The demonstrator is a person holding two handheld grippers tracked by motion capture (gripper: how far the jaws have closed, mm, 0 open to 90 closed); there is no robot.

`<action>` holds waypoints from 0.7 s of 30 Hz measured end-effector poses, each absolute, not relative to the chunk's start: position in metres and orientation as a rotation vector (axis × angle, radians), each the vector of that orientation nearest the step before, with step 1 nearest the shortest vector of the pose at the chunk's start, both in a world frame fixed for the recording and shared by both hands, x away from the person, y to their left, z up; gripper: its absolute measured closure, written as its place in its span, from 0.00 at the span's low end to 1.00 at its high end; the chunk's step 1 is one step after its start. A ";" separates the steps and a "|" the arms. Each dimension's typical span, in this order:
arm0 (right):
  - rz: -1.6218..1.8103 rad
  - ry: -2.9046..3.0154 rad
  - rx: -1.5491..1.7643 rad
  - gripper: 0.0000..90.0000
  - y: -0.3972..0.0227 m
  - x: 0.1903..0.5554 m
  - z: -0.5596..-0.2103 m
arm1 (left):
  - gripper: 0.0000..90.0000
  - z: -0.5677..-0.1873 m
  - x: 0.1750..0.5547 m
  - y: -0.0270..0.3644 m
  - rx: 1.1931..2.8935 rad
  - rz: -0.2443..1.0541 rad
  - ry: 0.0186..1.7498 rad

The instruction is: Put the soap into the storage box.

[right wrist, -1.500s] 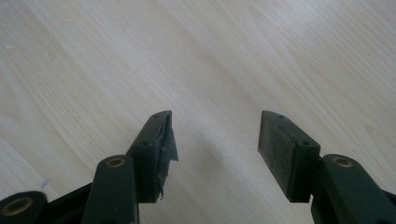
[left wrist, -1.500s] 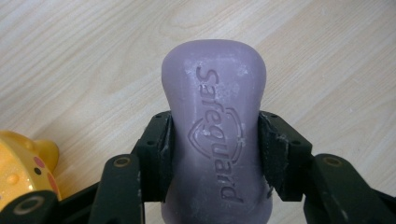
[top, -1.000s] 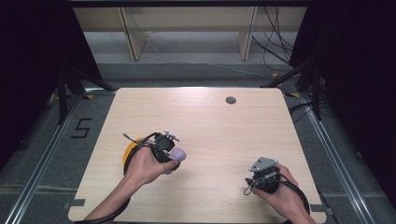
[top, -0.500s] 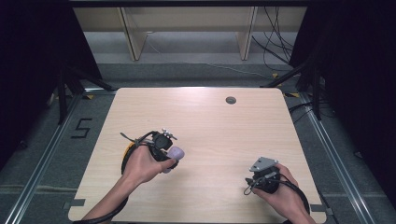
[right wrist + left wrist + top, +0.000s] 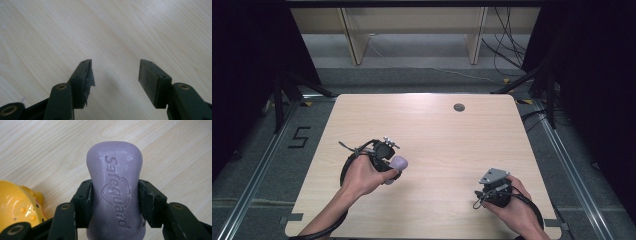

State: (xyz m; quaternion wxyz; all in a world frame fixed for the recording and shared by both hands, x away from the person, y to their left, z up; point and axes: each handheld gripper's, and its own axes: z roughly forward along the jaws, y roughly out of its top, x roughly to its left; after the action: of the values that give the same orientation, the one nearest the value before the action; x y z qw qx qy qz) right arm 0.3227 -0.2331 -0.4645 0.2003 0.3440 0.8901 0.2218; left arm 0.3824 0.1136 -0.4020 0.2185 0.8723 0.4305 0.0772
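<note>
Gripping purple Safeguard soap bar [image 5: 115,195]: left claw [image 5: 115,202] pinches bar at waist, just above tabletop [image 5: 437,130], left-centre. Yellow spotted toy [image 5: 15,205] beside claw. Right claw [image 5: 114,82] spread, nothing between pads, low over bare tabletop at right front.

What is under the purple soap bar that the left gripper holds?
Around the soap bar, bare wooden table shows. The bar covers the spot directly beneath it, so whether it touches the wood cannot be told. A yellow toy lies beside.
</note>
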 end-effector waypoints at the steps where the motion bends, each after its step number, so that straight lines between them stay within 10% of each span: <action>1: 0.619 2.483 0.966 0.50 -0.233 0.322 -0.464 | 0.54 -0.402 0.383 0.115 2.423 0.220 1.181; 21: 0.621 2.491 0.964 0.50 -0.233 0.323 -0.464 | 0.54 -0.395 0.385 0.132 2.378 0.229 1.227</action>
State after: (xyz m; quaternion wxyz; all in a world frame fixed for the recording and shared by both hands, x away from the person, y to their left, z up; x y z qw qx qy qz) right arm 0.3227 -0.2329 -0.4643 0.1983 0.3445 0.8904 0.2218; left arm 0.3852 0.1317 -0.3954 0.2258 0.8625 0.4452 0.0831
